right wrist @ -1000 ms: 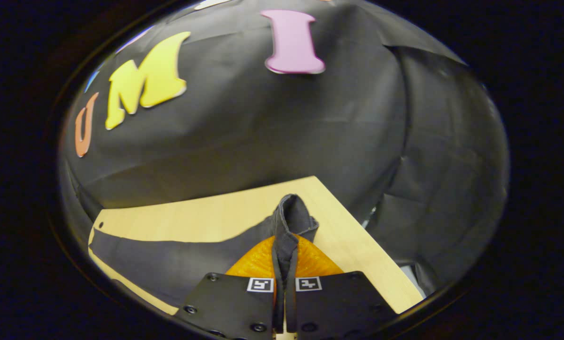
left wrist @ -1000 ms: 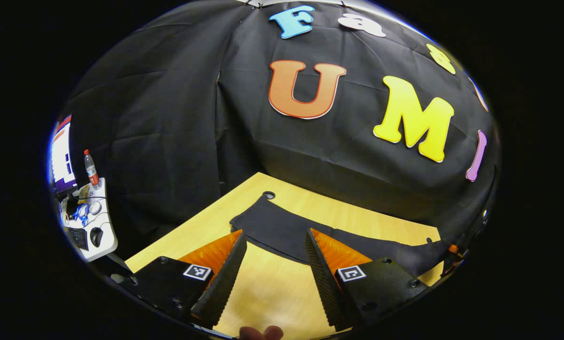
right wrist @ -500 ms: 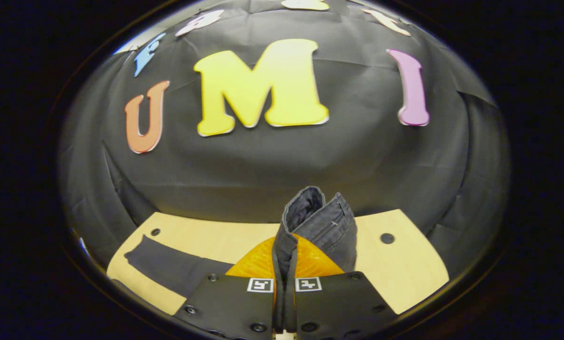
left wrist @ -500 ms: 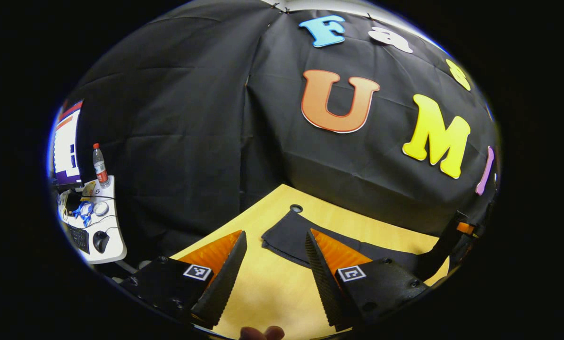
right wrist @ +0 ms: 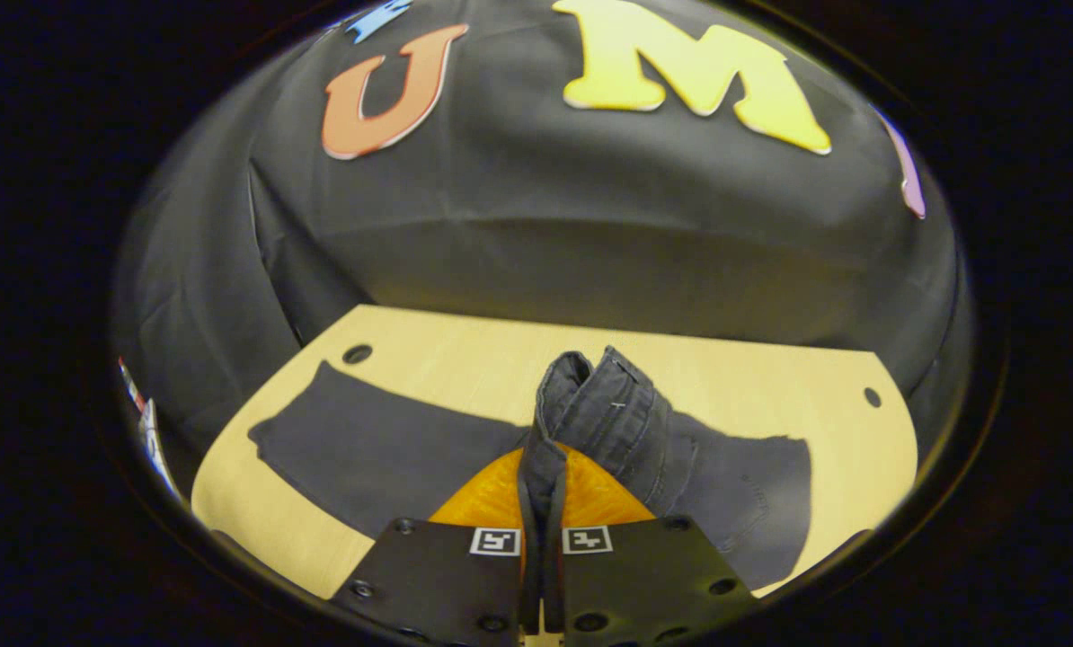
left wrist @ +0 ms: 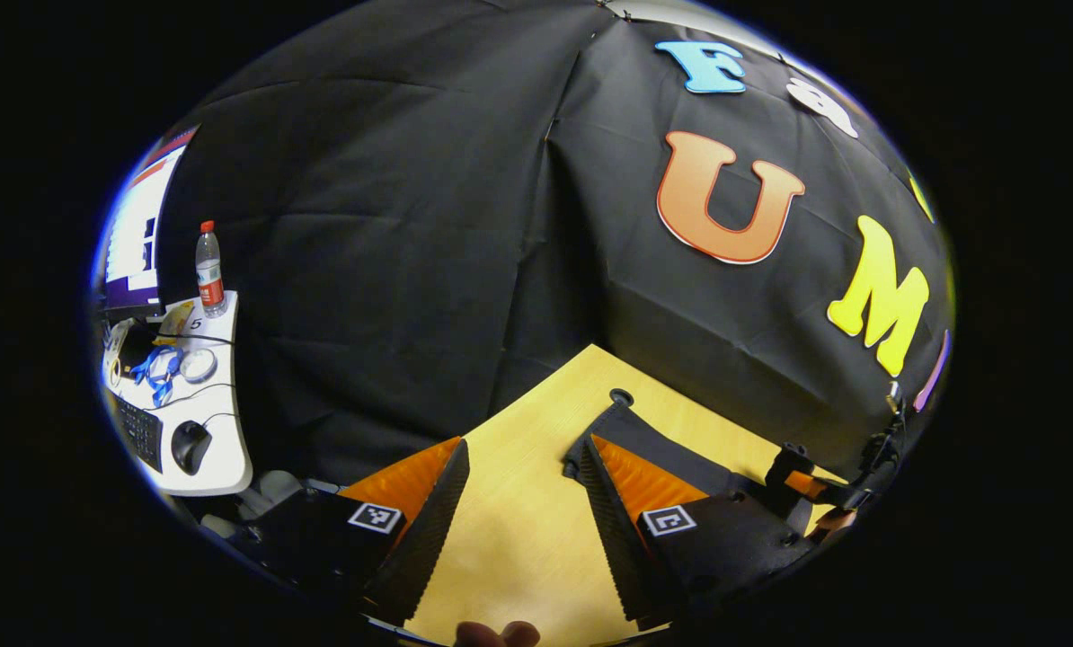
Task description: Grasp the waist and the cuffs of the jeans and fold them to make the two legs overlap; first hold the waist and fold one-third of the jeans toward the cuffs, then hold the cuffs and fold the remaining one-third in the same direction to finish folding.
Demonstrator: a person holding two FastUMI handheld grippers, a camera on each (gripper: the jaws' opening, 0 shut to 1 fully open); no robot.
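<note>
Across the wooden table (right wrist: 465, 364), the dark jeans (right wrist: 366, 449) are laid flat. A bunched fold of their fabric is pinched upright between the closed fingers of the right gripper (right wrist: 541, 503). Over bare tabletop, the left gripper (left wrist: 518, 503) is held wide apart, with nothing gripped.

Wooden table (right wrist: 770, 395) (corner holes), dark jeans (right wrist: 375, 449) spread.

Booth wall (left wrist: 393, 270): black cloth, creased, hanging down to the table's far edges. Table (right wrist: 465, 368): light wood top, with round holes near its corners. Beyond the cloth's edge, a white side desk (left wrist: 222, 449) carries a water bottle (left wrist: 208, 270), keyboard (left wrist: 139, 433), mouse (left wrist: 191, 445) and a lit monitor (left wrist: 137, 238).
</note>
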